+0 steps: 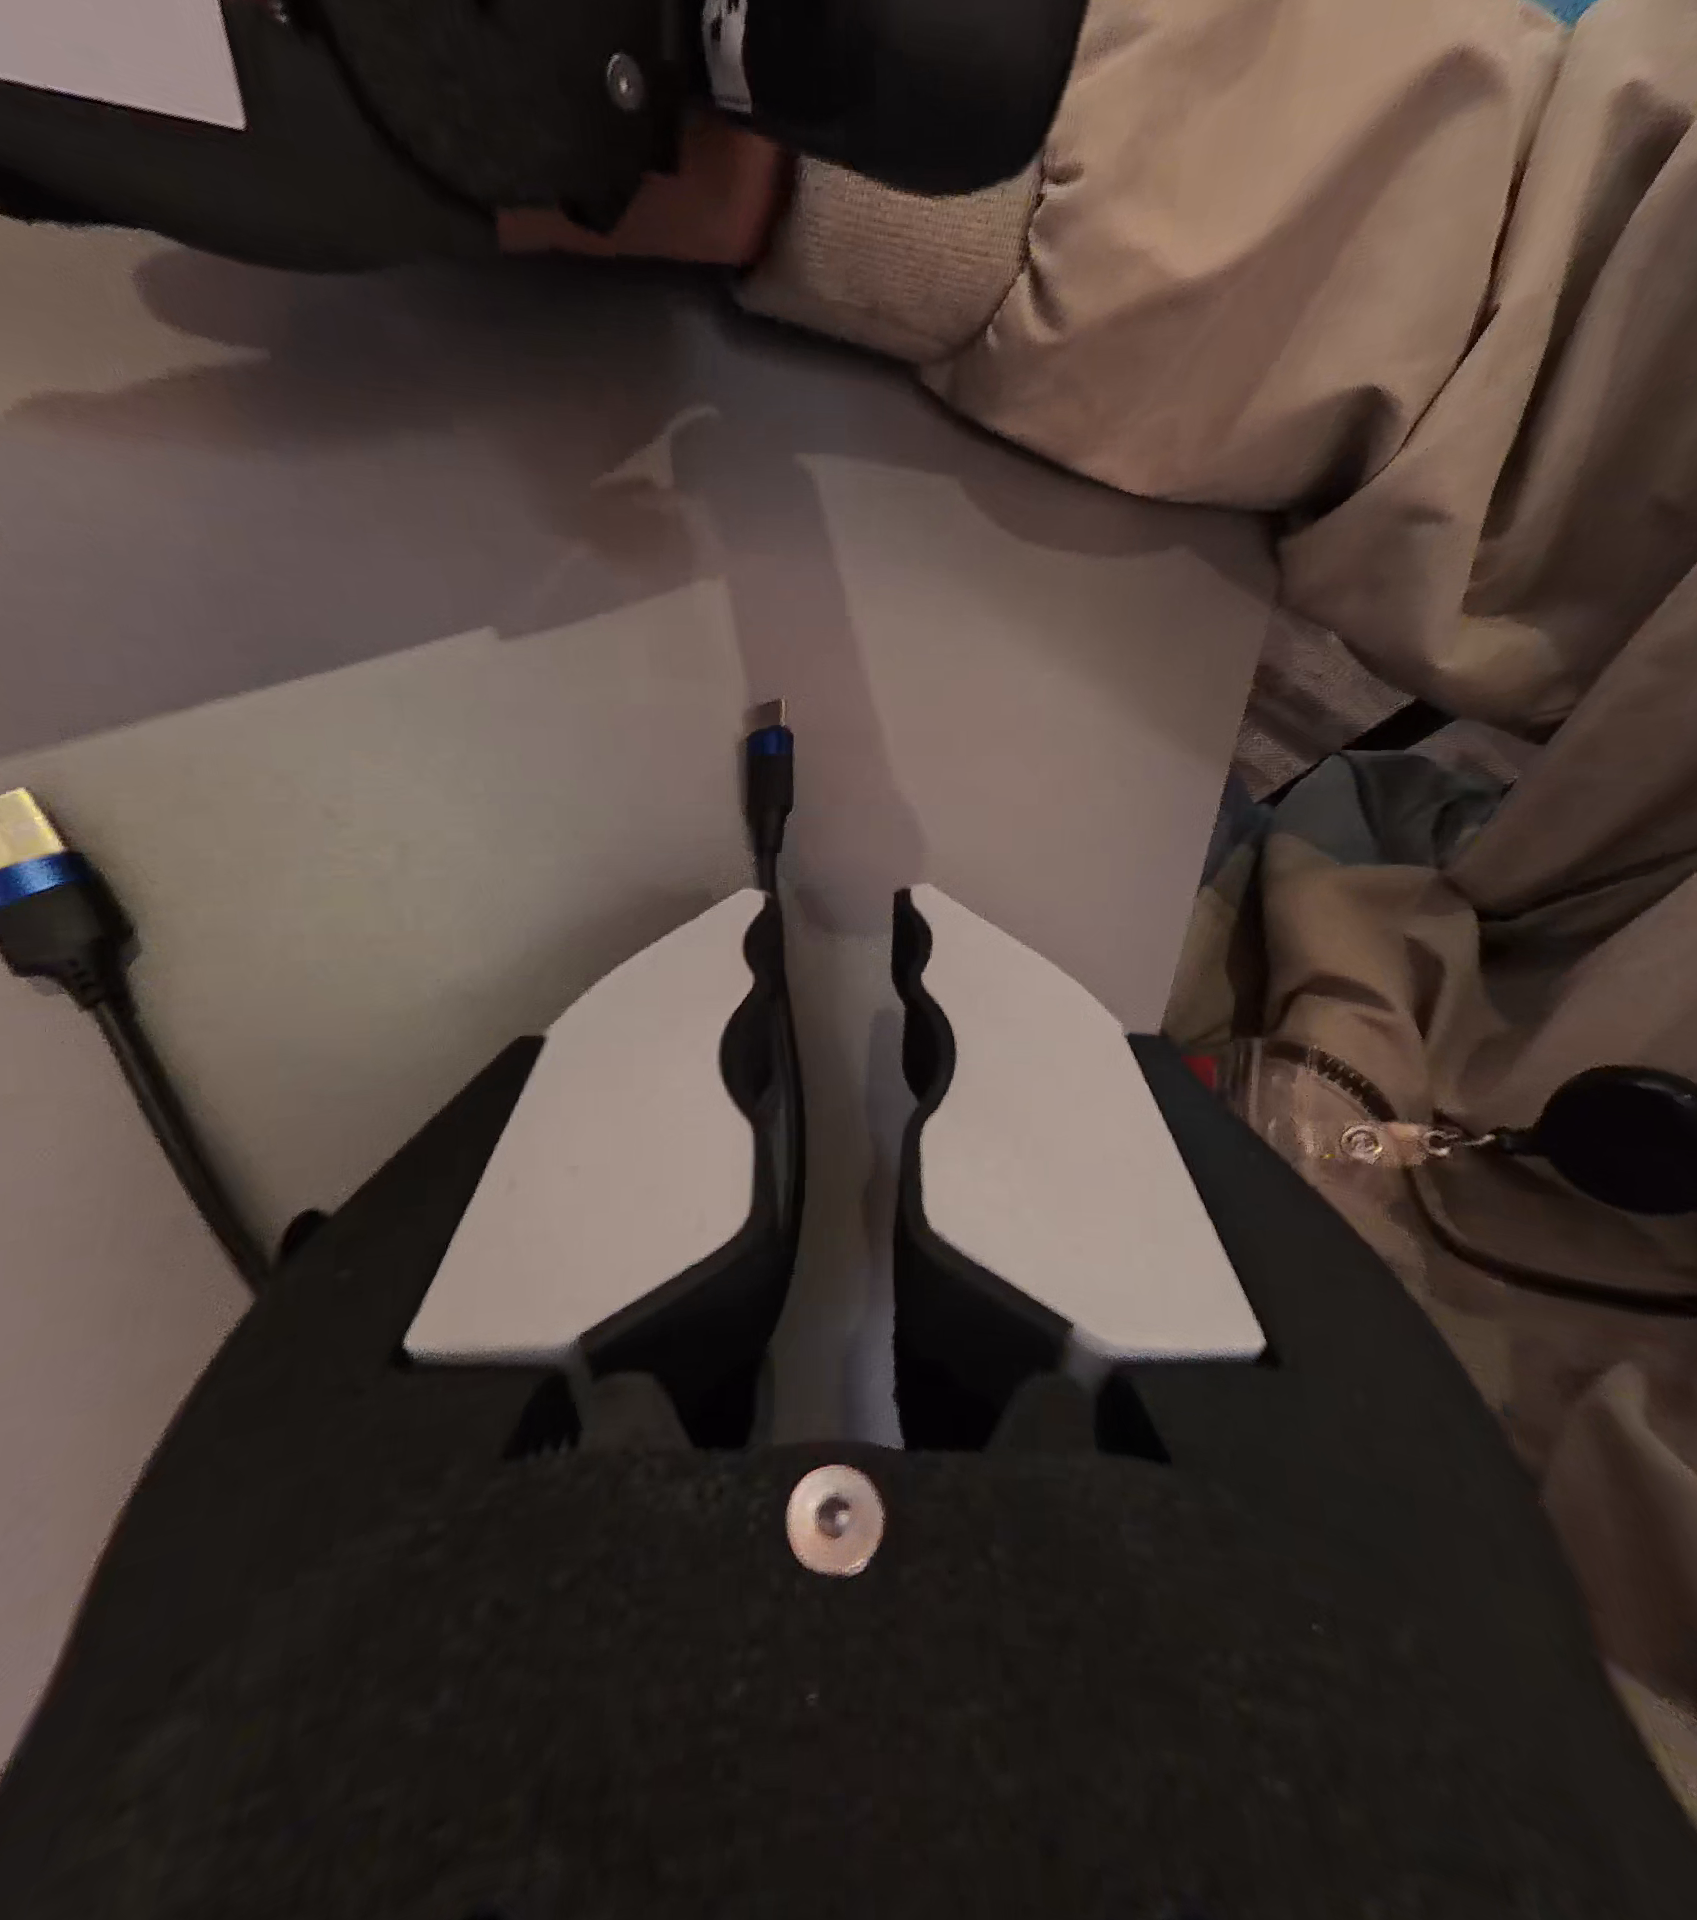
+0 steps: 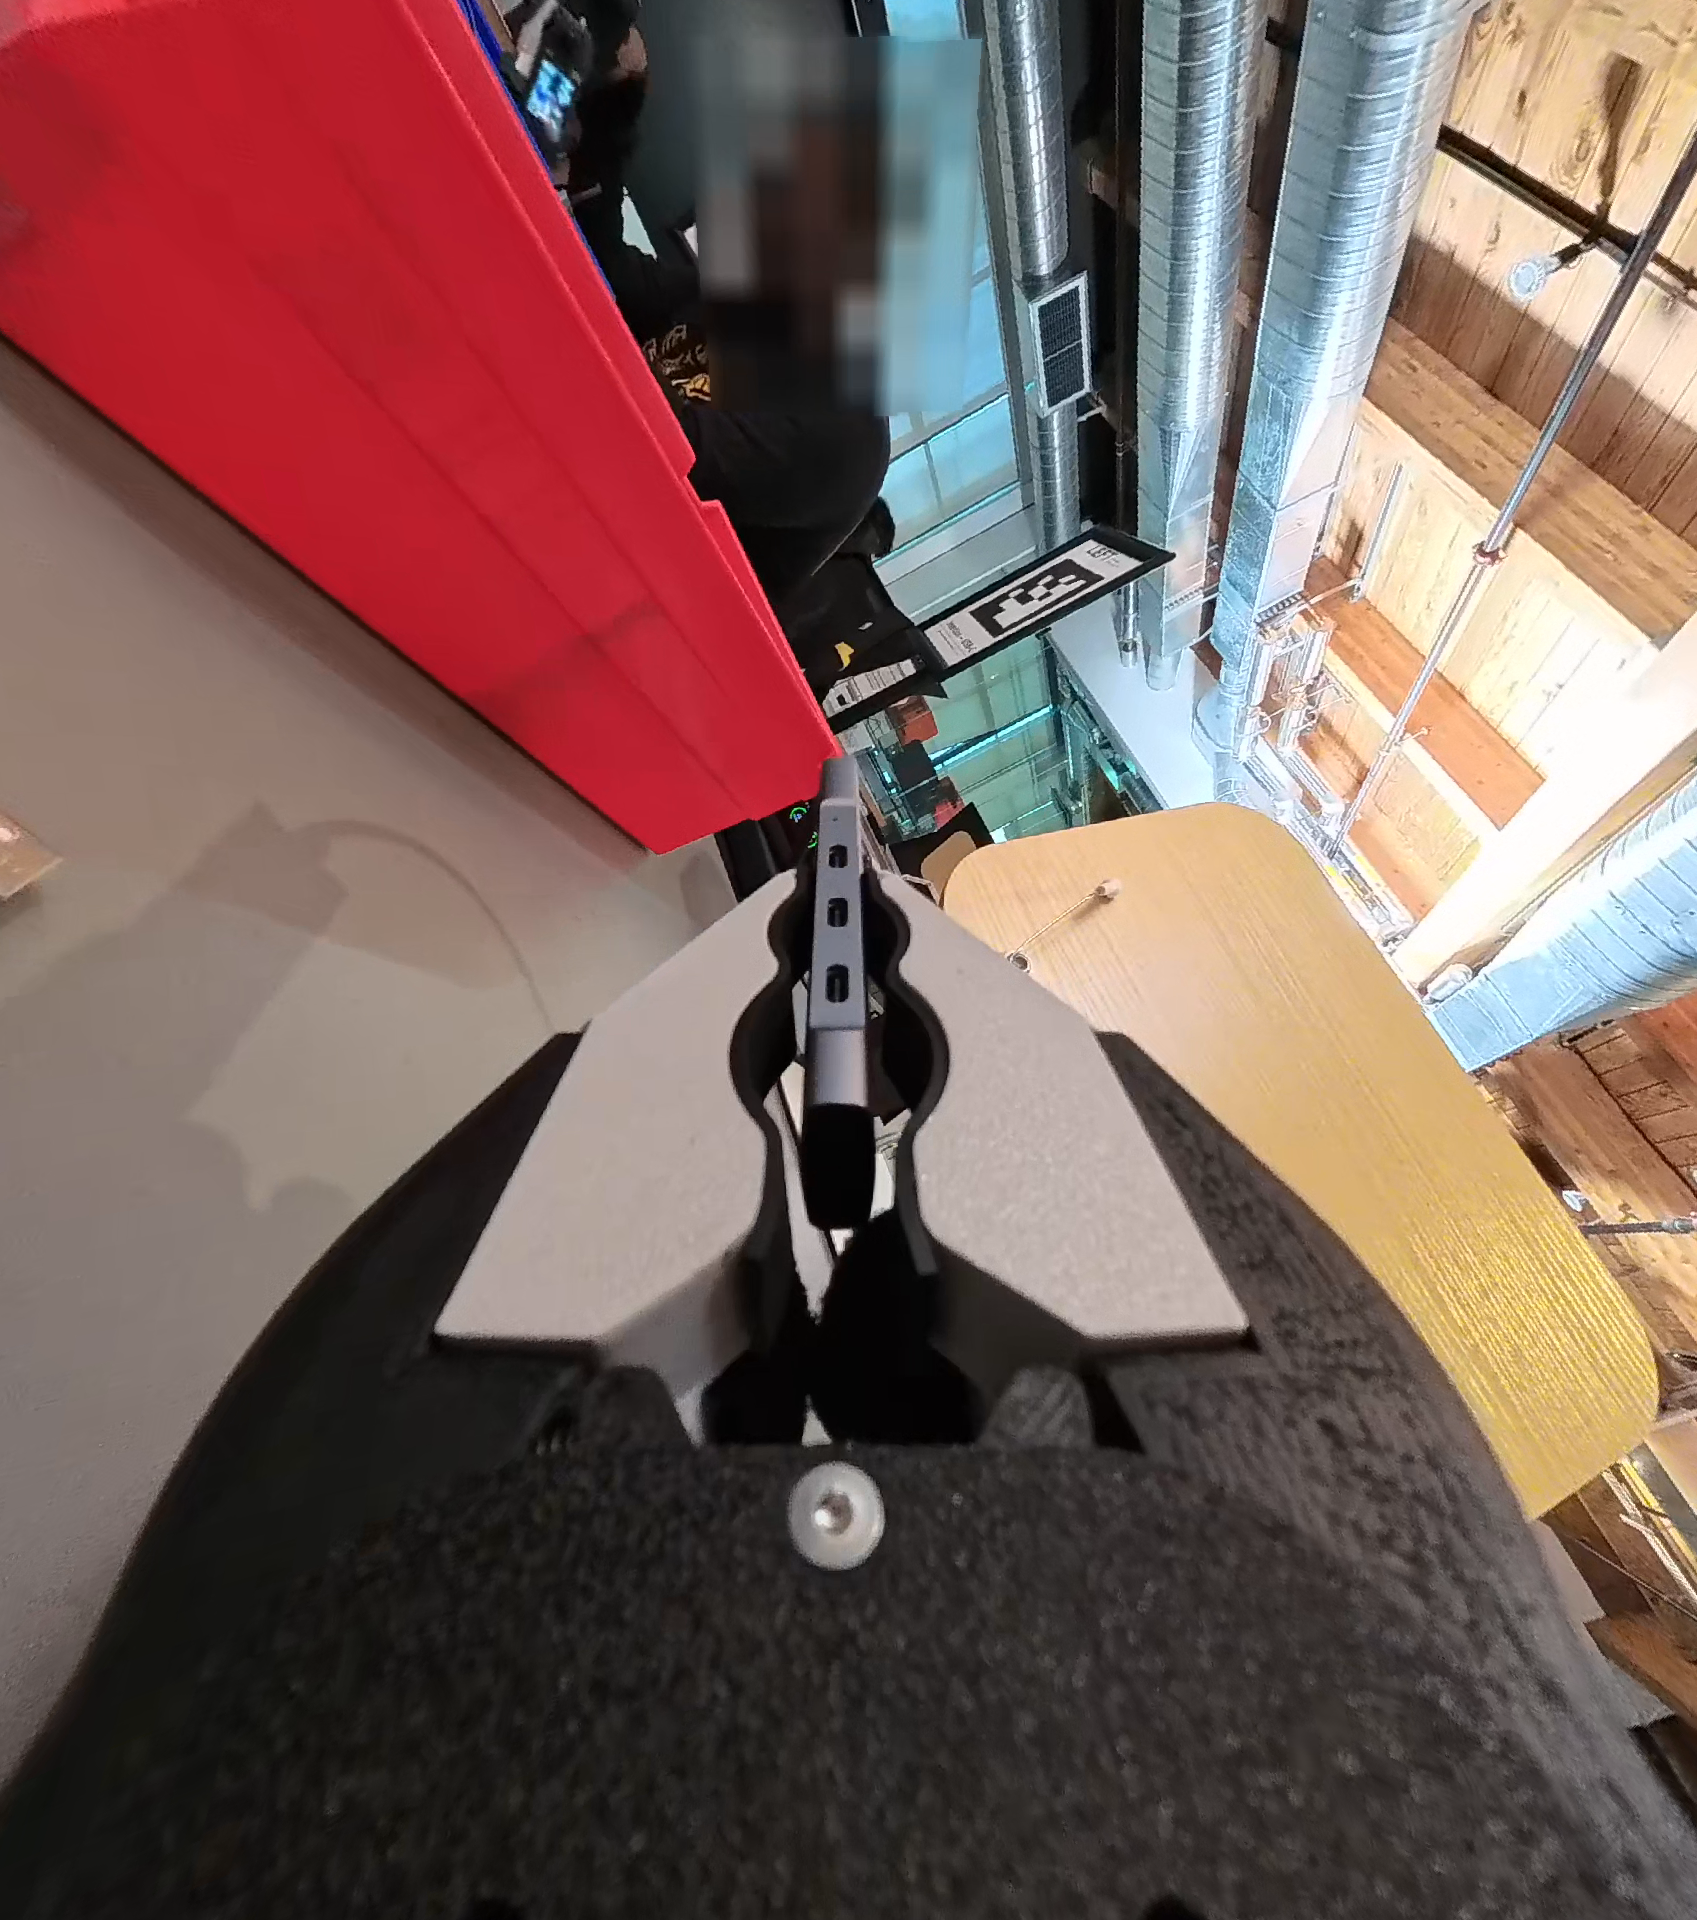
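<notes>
**Each gripper has hold of one piece of USB gear**

Left wrist view: the left gripper (image 1: 833, 914) stands over a pale grey table (image 1: 408, 831), its jaws drawn partway in with a clear gap between them. A thin black cable (image 1: 784, 1091) runs along the inner face of the left finger, and its small plug with a blue collar (image 1: 769, 758) sticks out past the fingertips; whether the far finger presses on the cable I cannot tell. The cable's other end, a wide gold plug with a blue band (image 1: 13, 862), lies on the table off to the left. A person's beige sleeve (image 1: 1343, 312) fills the upper right.

Right wrist view: the right gripper (image 2: 839, 883) is closed on a slim grey hub (image 2: 839, 935), held edge-on with three small ports showing along its narrow side. A red bin (image 2: 356, 364) sits on the table behind it, and a light wooden panel (image 2: 1239, 1091) lies to the right.
</notes>
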### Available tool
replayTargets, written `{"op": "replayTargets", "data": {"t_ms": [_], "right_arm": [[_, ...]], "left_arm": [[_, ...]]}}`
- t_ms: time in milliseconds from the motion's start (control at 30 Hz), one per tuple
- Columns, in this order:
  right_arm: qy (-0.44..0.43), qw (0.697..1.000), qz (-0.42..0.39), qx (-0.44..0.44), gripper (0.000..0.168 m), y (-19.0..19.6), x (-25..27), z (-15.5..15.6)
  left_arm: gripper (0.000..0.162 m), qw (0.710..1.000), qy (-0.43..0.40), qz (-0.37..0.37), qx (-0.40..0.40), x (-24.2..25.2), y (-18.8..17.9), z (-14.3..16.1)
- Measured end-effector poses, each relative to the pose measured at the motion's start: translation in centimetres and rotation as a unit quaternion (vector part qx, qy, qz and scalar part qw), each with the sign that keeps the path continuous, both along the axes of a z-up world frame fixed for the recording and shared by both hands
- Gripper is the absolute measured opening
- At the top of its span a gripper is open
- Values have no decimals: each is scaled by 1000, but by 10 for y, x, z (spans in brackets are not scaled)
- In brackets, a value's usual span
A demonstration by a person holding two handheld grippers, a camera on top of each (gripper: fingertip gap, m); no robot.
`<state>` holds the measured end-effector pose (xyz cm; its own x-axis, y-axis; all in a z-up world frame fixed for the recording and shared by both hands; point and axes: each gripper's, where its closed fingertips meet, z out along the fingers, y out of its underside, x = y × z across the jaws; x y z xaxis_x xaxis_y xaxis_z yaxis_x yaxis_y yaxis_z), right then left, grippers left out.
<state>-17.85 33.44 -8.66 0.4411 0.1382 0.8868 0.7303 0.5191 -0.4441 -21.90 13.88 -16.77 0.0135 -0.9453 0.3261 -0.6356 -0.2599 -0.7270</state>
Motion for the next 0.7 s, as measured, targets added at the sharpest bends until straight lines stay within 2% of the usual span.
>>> {"op": "replayTargets", "data": {"t_ms": [200,267,333,400,433,533,633,700], "right_arm": [[-3,1000,2,-4,8,0,-1,-2],[-2,1000,2,-4,8,0,-1,-2],[-2,1000,2,-6,8,0,-1,-3],[-3,1000,2,-7,8,0,-1,-3],[-4,1000,2,-7,8,0,-1,-3],[-5,1000,1,-6,8,0,-1,-3],[-8,1000,-2,-5,8,0,-1,-3],[-19,1000,-16,4,8,1,0,-1]], "left_arm": [[21,998,53,1,44,-4,7,-21],[17,996,63,-6,69,-1,6,-24],[4,990,66,-15,121,2,4,-27],[4,983,48,-31,175,6,-4,-26],[3,984,53,-41,164,7,-12,-27],[3,976,73,-39,201,4,-9,-28],[1,932,114,5,344,-12,37,-8],[1,912,127,54,386,-21,70,20]]}}
